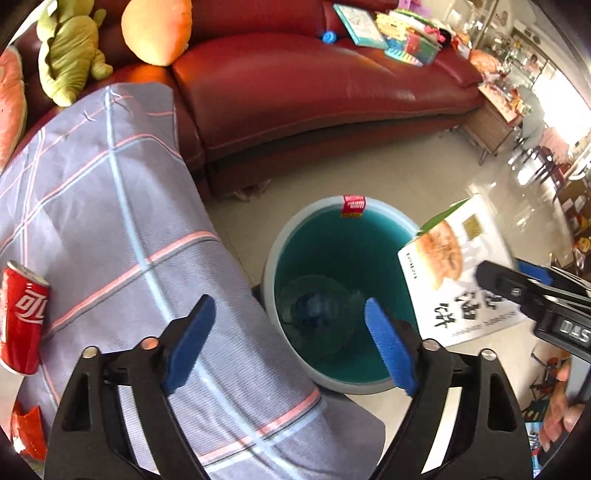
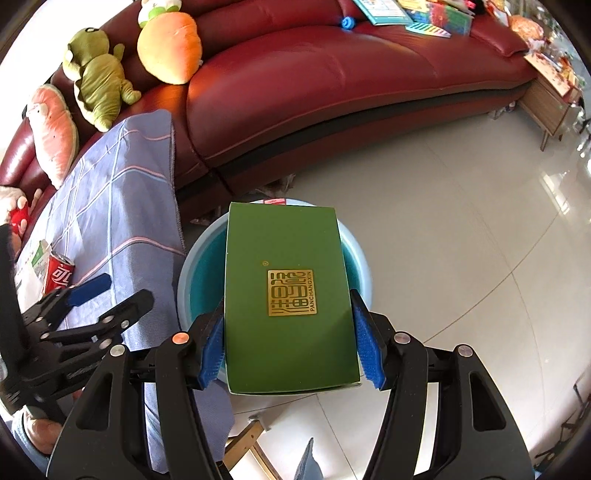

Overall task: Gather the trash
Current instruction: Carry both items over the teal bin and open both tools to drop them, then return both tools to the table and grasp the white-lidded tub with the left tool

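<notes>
My right gripper (image 2: 290,339) is shut on a green box (image 2: 288,295) with a gold seal and holds it over the pale blue bin (image 2: 356,254). In the left wrist view the box (image 1: 450,273) shows its white printed face at the bin's right rim. The bin (image 1: 295,236) has a teal inside and holds a clear plastic item (image 1: 317,310). My left gripper (image 1: 291,336) is open and empty above the bin's left rim and the checked cloth (image 1: 110,206). A red cola can (image 1: 24,317) stands on the cloth at far left; it also shows in the right wrist view (image 2: 59,275).
A red leather sofa (image 1: 314,85) stands behind the bin, with plush toys (image 1: 70,51) at left and books (image 1: 391,33) at right. A carton (image 2: 33,266) sits by the can. Red wrapper scrap (image 1: 27,432) lies at the cloth's near left. Glossy tile floor (image 2: 461,240) spreads right.
</notes>
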`<state>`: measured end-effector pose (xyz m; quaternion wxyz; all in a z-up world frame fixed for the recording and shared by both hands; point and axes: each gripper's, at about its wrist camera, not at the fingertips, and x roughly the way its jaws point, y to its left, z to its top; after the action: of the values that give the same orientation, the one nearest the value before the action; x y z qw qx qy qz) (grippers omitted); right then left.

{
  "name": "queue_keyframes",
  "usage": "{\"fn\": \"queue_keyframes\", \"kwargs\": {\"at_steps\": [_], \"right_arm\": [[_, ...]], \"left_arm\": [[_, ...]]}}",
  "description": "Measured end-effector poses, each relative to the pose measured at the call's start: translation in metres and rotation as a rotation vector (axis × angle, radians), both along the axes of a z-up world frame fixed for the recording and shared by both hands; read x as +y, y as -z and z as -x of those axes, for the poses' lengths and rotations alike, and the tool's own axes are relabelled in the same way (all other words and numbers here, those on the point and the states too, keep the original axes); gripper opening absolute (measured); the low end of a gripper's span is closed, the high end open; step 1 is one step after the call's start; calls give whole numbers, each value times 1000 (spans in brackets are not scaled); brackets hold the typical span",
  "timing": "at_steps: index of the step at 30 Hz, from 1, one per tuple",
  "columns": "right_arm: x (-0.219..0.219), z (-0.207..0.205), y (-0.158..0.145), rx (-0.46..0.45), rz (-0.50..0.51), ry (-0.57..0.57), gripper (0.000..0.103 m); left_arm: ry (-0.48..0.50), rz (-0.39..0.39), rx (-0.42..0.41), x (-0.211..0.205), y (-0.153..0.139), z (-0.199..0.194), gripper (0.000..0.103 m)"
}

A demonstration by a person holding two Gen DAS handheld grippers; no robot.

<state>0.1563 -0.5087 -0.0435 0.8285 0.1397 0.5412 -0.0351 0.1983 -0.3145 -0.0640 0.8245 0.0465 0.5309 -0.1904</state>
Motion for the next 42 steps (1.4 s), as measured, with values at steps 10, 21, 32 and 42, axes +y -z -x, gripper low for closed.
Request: {"fn": "queue_keyframes", "kwargs": {"at_steps": [10, 21, 32, 42], "right_arm": [[31, -18, 17, 65, -25, -68, 64], [47, -12, 7, 92, 37, -75, 84], [100, 11, -18, 70, 75, -142, 84], [184, 34, -27, 60, 75, -257, 84]], "left_arm": [[-42, 62, -19, 37, -24, 4, 92], [-88, 97, -7, 75, -33, 15, 93], [-127, 111, -39, 131, -47, 40, 97], [-158, 111, -77, 202, -66, 78, 97]]}}
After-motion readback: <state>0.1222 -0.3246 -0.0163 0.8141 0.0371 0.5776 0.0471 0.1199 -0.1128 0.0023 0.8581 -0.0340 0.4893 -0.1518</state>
